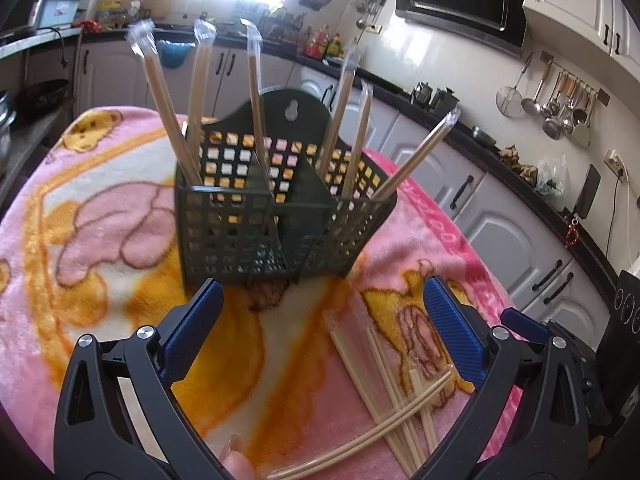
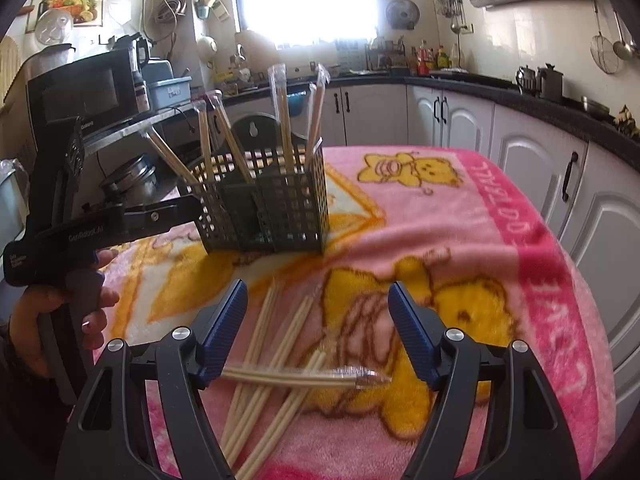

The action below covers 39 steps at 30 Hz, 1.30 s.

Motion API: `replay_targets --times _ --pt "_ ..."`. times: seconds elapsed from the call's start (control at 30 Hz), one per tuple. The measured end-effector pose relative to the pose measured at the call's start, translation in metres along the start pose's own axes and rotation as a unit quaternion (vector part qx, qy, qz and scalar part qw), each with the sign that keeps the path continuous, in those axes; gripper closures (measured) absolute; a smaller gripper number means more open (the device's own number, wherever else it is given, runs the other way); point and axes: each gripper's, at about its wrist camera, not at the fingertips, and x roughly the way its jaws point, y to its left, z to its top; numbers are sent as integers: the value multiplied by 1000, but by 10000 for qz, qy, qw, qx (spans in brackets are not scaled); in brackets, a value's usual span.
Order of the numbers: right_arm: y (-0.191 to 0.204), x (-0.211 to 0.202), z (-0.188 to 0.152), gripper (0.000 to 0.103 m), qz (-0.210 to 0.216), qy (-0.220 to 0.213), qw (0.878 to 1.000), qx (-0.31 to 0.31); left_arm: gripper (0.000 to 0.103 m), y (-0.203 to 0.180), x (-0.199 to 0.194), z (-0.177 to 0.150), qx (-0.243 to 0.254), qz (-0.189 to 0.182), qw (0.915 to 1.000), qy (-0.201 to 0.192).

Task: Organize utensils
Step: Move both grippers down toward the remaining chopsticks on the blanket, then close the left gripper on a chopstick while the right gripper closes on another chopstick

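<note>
A dark green slotted utensil basket (image 1: 280,216) stands upright on a pink cartoon blanket (image 1: 100,208). Several plastic-wrapped chopstick pairs (image 1: 256,92) lean out of its compartments. My left gripper (image 1: 324,292) is open and empty, just short of the basket's front wall. To its right, several loose chopsticks (image 1: 400,392) lie crossed on the blanket. In the right wrist view my right gripper (image 2: 316,292) hangs open over that same pile (image 2: 272,360). One wrapped pair (image 2: 304,378) lies crosswise below its fingers, untouched. The basket (image 2: 280,208) sits beyond it.
A person's hand (image 2: 48,320) holds the left tool at the left of the right wrist view. The blanket-covered table drops off at its right edge (image 2: 580,320), facing white cabinets (image 2: 520,152). A microwave (image 2: 80,96) stands on a shelf behind the basket.
</note>
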Motion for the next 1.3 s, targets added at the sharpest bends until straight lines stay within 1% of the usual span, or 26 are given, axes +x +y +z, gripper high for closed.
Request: replay_targets --times 0.2,0.37,0.6,0.67,0.73,0.83,0.93,0.97,1.1,1.17,1.23,1.3 --pt "-4 6 -13 33 13 195 9998 102 11 -4 18 -5 5 23 9993 374" --pt "-9 12 -20 33 -26 363 9990 250 11 -6 30 -10 33 -17 9982 595" --pt "-29 25 -33 33 -24 777 9938 798 11 -7 53 -17 -4 -179 9947 1012" --pt "-33 27 -35 33 9 850 9923 905 19 -6 61 -20 -52 -277 9927 1175" --pt "-35 30 -38 33 28 899 9913 959 29 -6 69 -23 -71 -283 9908 1320" --pt "-38 35 -41 33 69 1000 9891 1079 36 -4 78 -26 -220 -424 9875 1505" --pt "-44 41 -44 34 181 1104 9850 1311 41 -3 87 -27 -325 -499 9851 1614" --pt "-46 43 -46 36 229 1142 9833 1399 41 -2 89 -27 -355 -494 9847 1635" --pt "-53 44 -45 40 307 1116 9804 1596 47 0 98 -23 -444 -508 9838 1660" --pt "-56 45 -45 43 336 1123 9786 1692 54 1 102 -21 -458 -497 9836 1672" --pt "-56 44 -45 46 339 1120 9779 1730 66 2 104 -19 -452 -479 9834 1690" --pt "-58 44 -46 48 367 1114 9770 1778 73 2 107 -18 -452 -459 9832 1707"
